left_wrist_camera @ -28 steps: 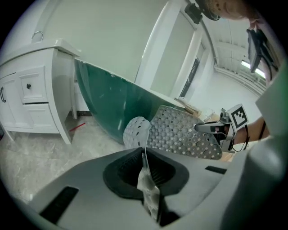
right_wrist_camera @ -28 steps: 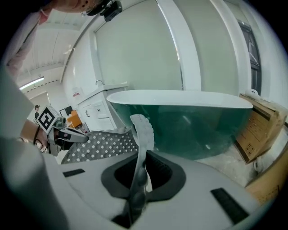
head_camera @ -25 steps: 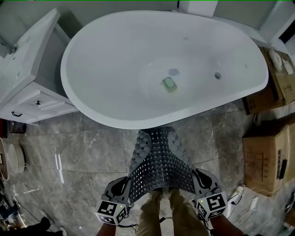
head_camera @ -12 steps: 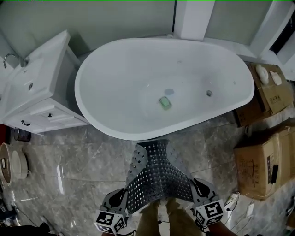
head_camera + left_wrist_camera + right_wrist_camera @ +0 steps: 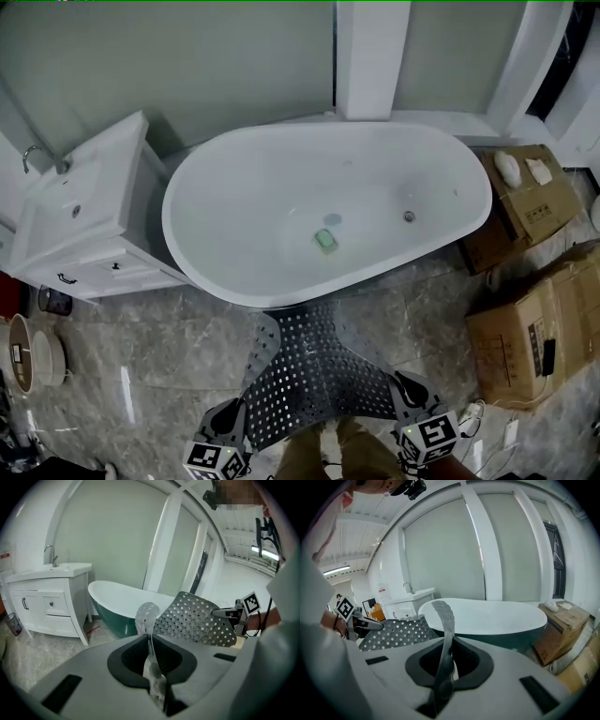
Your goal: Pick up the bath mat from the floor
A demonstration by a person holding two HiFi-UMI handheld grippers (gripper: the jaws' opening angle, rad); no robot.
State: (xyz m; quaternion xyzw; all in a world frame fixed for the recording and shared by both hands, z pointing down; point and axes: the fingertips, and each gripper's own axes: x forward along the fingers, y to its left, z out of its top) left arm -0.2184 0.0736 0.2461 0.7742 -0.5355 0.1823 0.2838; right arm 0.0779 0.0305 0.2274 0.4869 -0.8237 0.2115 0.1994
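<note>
- Left gripper (image 5: pixel 229 419) at 7 o'clock, right gripper (image 5: pixel 405 387) at 5: both clamped on mat (image 5: pixel 314 370) corners.
- Far end trails toward tub (image 5: pixel 262 206), 12 o'clock; best to lift both sides evenly.

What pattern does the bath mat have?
Grey bath mat, perforated with small holes; clearest in head view.

No legible writing appears anywhere in this bathroom. Dark print on the side of a cardboard box (image 5: pixel 525 342) beside the bathtub (image 5: pixel 328 187) is too small to read. The cubes on the left claw (image 5: pixel 232 417) and right claw (image 5: pixel 406 386) carry only black-and-white square marker patterns, no letters or numbers. A small wall notice (image 5: pixel 383 590) is too blurred to read.
</note>
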